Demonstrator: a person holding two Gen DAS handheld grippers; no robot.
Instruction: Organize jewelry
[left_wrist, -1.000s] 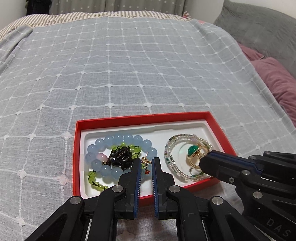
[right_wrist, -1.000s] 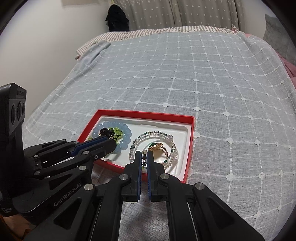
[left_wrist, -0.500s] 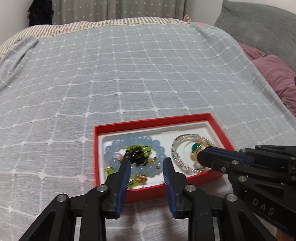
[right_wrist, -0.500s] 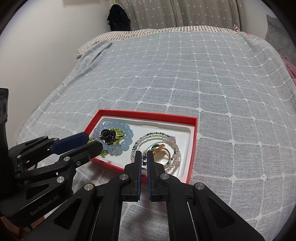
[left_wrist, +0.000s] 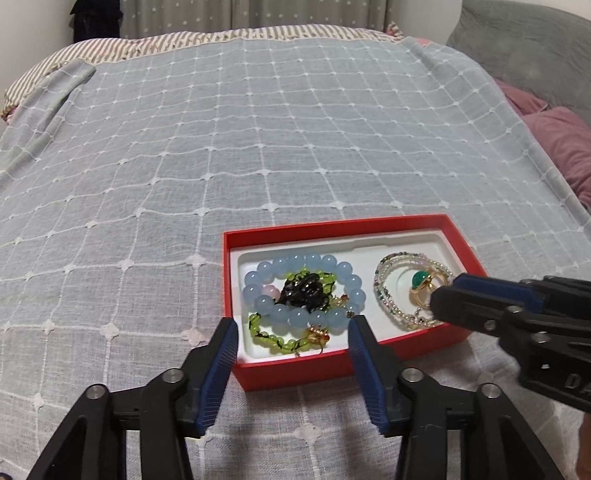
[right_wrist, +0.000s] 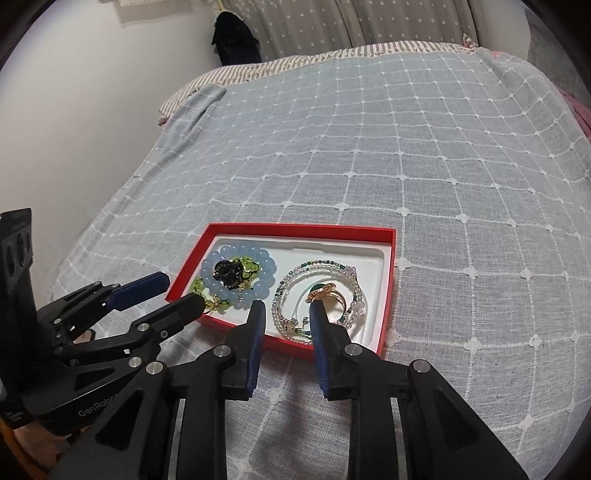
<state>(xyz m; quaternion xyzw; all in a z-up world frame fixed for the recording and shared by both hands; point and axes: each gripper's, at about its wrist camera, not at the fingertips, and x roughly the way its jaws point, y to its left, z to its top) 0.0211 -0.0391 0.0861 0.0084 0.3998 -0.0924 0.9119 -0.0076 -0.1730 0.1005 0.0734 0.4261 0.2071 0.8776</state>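
Note:
A red box (left_wrist: 291, 369) (right_wrist: 388, 291) with a white insert lies on the bedspread. In its left half sit a pale blue bead bracelet (left_wrist: 354, 284) (right_wrist: 269, 267), a green bead strand (left_wrist: 273, 339) and a black charm (left_wrist: 304, 291). Its right half holds a coiled small-bead bracelet (left_wrist: 384, 295) (right_wrist: 284, 295) and a gold ring with a green stone (left_wrist: 421, 280) (right_wrist: 327, 290). My left gripper (left_wrist: 291, 326) (right_wrist: 181, 291) hovers at the box's near left edge, jaws opening, nothing between them. My right gripper (right_wrist: 287, 310) (left_wrist: 448, 291) hangs over the coiled bracelet, jaws opening, holding nothing.
The grey-blue checked bedspread (left_wrist: 258, 129) stretches far behind the box. Pink and grey pillows (left_wrist: 561, 140) lie at the right. A white wall (right_wrist: 74, 110) runs along the bed's left side, with curtains (right_wrist: 369, 22) at the far end.
Both grippers went from shut to open, the left first and wider. The left gripper drew back a little from the box, so the box sits further right in its view.

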